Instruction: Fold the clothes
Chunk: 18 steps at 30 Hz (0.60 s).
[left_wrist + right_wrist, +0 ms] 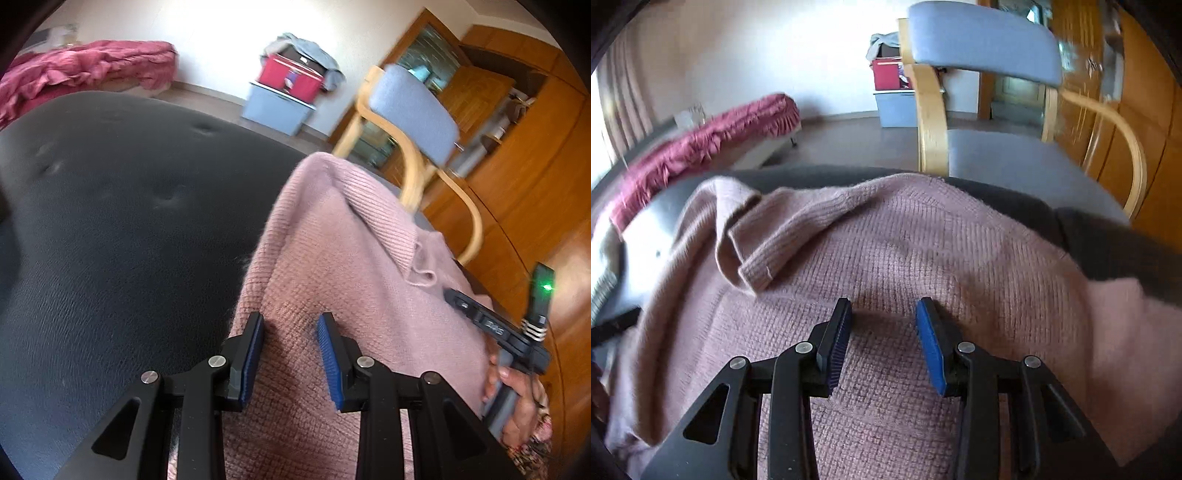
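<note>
We have the left tongs [291,325] spread wide at the bottom of the left wrist view, blue pads apart, nothing pinched, hovering right over the pink knit sweater [332,266]. The left finger sits at the sweater's edge, where pink meets the black padded surface [122,206]. Over at the lower right of that frame we catch the right tongs [491,325] side-on, a hand [517,398] wrapped around the handle, a green light glowing on top.

Switching to the right wrist view: the right tongs [882,314] also stand open, pads clear of each other, poised just above the sweater [923,240], which fills the middle and bottom of the frame. We see a ribbed cuff [757,269] of a sleeve folded across the body, left of centre. The black surface [1108,240] peeks out beyond the knit at the right.

Further out, a wooden chair with grey-blue cushions [982,48] sits at upper right, a crimson ruffled bedspread [701,147] at left, and a red box on a pale blue bin [288,81] against the far wall.
</note>
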Each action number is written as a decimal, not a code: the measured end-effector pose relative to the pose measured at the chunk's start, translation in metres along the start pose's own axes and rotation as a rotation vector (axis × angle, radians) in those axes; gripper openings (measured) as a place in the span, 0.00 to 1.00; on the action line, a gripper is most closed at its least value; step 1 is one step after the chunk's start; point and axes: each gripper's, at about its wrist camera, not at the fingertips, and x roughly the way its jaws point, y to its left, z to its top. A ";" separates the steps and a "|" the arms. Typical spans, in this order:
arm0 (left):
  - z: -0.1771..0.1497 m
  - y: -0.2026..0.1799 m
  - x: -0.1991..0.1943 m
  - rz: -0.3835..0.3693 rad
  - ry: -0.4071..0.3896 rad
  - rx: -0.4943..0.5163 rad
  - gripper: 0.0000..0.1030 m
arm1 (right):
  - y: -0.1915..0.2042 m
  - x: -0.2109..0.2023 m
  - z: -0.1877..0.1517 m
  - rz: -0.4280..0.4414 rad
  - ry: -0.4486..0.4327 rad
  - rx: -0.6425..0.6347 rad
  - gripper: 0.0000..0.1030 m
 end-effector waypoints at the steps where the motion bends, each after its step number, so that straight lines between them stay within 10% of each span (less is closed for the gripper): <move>1: 0.003 0.005 -0.008 -0.029 -0.007 -0.001 0.29 | 0.001 0.001 -0.001 -0.012 -0.002 -0.009 0.39; 8: -0.004 0.034 -0.074 -0.049 -0.017 0.092 0.32 | 0.004 0.002 -0.001 -0.040 -0.006 -0.038 0.39; 18: -0.099 0.070 -0.124 -0.100 0.095 0.153 0.32 | -0.004 -0.005 0.001 -0.001 -0.012 -0.004 0.40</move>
